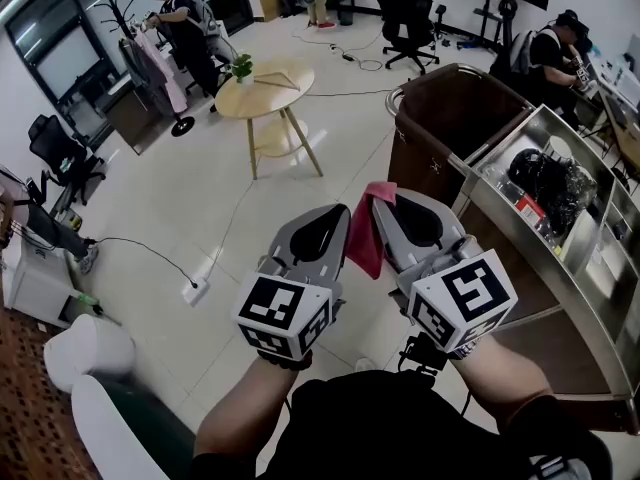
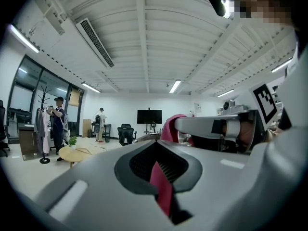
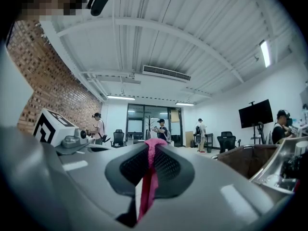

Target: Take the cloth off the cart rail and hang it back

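1. Left gripper (image 1: 333, 218) and right gripper (image 1: 386, 206) are side by side just left of the cart (image 1: 440, 133), both clamped tight on the red cloth (image 1: 366, 234).
2. The cloth hangs between them, clear of the cart, over the pale tiled floor (image 1: 200, 208).
3. Further left of the cart stands a round wooden table (image 1: 262, 93); beyond the cart, a black chair (image 1: 405, 18).

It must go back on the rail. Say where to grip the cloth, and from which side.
Its upper edge, from your side, one gripper at each end. The cloth is limp and hangs down between the left gripper and right gripper, both shut on it there.
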A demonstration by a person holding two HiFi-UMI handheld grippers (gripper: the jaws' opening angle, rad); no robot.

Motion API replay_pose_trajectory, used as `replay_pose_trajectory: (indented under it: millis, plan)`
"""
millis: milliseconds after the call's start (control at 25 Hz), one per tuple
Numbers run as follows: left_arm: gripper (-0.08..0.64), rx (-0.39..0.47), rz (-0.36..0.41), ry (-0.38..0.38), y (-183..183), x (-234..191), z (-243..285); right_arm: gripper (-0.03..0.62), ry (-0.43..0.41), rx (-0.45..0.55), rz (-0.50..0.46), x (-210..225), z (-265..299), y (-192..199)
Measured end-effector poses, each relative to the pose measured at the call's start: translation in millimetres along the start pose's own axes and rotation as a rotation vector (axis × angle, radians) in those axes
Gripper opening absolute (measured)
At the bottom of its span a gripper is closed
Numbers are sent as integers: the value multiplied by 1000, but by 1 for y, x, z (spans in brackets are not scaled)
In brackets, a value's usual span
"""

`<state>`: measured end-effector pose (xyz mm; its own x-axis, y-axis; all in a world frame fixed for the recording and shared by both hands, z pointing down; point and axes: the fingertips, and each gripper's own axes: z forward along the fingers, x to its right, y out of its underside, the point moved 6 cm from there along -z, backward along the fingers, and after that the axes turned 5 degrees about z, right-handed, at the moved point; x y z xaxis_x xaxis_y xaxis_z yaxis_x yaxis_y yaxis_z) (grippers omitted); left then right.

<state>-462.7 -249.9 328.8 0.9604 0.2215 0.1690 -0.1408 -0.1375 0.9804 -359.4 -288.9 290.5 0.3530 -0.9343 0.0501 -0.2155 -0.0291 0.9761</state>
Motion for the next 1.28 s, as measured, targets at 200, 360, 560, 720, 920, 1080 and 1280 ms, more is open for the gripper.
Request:
replay_pose_trajectory:
  millis: [200, 360, 560, 720, 920, 1080, 1280]
  plan:
    - [3, 12, -14, 30, 7, -27, 17, 3, 32, -4, -14, 11, 25, 6]
    - [3, 26, -30, 76, 14, -57, 31, 3, 77, -13, -33, 15, 53, 12]
    - [3, 50, -45, 154, 20, -99, 44, 3, 160, -16, -59, 17, 90, 17]
    - [3, 67, -53, 223, 19, -136, 46, 3, 234, -16, -72, 8, 122, 16]
    - [3, 77, -73, 314, 14, -204, 39, 3, 326, -26, -91, -17, 184, 13]
    - [3, 90, -85, 388, 11, -253, 31, 3, 401, -31, -104, -37, 230, 12]
    - [3, 105, -104, 434, 19, -304, 25, 3, 456, -50, -121, -51, 281, 21]
